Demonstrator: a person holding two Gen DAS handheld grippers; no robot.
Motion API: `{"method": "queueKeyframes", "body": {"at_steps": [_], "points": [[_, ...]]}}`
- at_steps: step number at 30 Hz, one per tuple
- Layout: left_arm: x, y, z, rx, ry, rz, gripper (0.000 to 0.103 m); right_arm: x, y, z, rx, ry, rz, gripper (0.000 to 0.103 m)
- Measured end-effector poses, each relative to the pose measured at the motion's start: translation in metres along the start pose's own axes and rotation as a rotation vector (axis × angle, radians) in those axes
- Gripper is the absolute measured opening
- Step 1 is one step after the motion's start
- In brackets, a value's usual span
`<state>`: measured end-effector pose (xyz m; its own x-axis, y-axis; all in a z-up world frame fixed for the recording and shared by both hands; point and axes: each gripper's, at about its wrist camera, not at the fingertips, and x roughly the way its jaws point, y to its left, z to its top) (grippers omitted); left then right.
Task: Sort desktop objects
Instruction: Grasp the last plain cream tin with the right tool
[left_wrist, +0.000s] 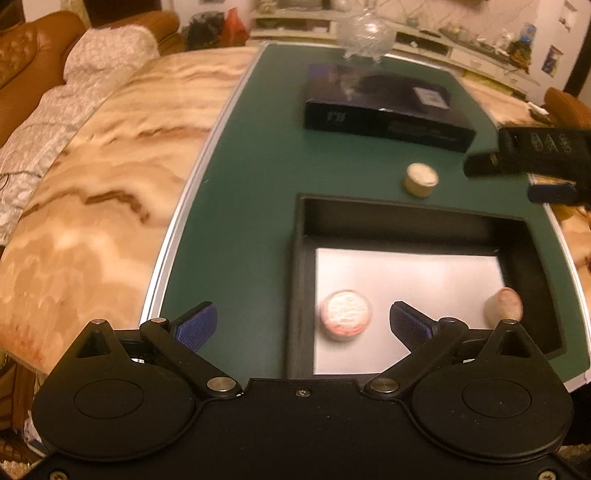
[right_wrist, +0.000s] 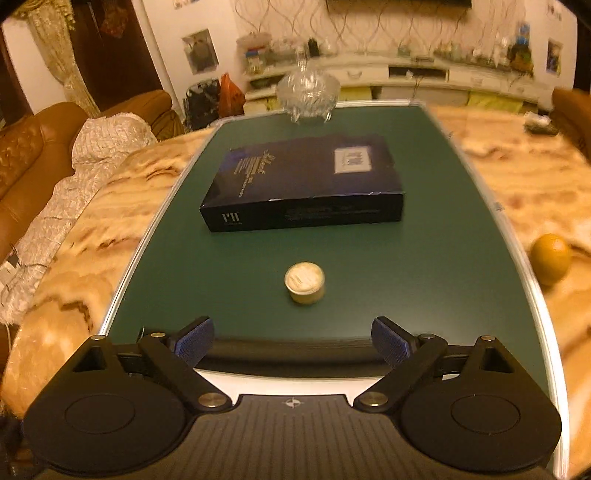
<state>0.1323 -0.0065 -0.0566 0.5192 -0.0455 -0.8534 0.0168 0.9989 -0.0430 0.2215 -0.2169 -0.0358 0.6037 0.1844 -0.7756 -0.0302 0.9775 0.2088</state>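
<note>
The small round tin (right_wrist: 305, 282) stands upright on the green mat (right_wrist: 424, 258), just ahead of the right gripper (right_wrist: 292, 341) and in line with the gap between its jaws, which are spread wide and hold nothing. The left gripper (left_wrist: 303, 325) is likewise spread and empty, hanging over the near left corner of the black tray (left_wrist: 406, 214), whose pale floor already holds a round tin with a reddish label (left_wrist: 345, 314) and a second small tin lying on its side (left_wrist: 504, 306) at the right.

The tin on the mat looks light and rigid, likely metal, with smooth curved walls that could slip or squirt out of flat pads. The safest hold is probably across its full width at mid height, pads square to the wall, closing gently so it does not tip.

Room around it is good: bare mat to left and right, the dark blue box (right_wrist: 303, 184) well beyond it, and a glass lidded bowl (right_wrist: 308, 92), fragile, at the far edge. The tray's raised far wall lies just near of the tin, so the tin must be lifted over that lip. The mat's metal edge runs at the right, with a yellow fruit (right_wrist: 550, 254) outside it
</note>
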Motion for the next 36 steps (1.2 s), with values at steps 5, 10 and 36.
{"method": "queueKeyframes", "body": {"at_steps": [5,10,36], "points": [[0.010,0.011,0.001,-0.018,0.017,0.015,0.102,0.046,0.009,0.024,-0.046,0.024,-0.047,0.094],[0.016,0.018,0.002,-0.030,0.027,0.021,0.102,0.088,0.013,0.035,-0.076,0.080,-0.089,0.089],[0.029,0.024,-0.002,-0.036,0.054,0.022,0.102,0.137,0.011,0.037,-0.079,0.168,-0.119,0.045]]}}
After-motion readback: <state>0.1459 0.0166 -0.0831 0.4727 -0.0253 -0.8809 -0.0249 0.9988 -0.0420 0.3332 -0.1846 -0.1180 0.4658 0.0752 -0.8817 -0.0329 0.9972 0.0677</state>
